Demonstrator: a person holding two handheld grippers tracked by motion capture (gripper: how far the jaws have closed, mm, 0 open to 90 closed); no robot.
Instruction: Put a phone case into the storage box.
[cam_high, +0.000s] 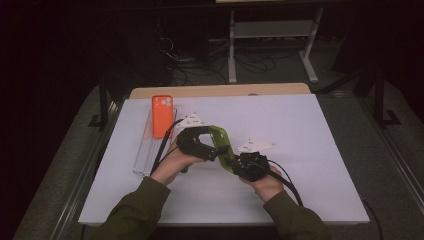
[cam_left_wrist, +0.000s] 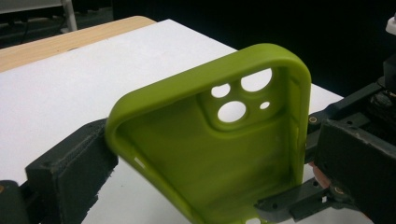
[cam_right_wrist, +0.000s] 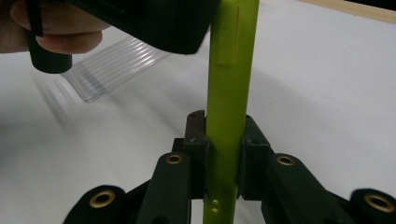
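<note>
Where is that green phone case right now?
In the high view the green phone case is held up over the middle of the white table, gripped between the left gripper and right gripper, right of the orange phone.

Orange phone (cam_high: 162, 115) and clear tray (cam_high: 145, 150) crowd the left; right side lies open.

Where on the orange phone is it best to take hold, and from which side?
Grip the orange phone across its two long edges, coming from above. It lies flat, back up, on the clear tray; the narrow width would likely fit between claw jaws.
</note>
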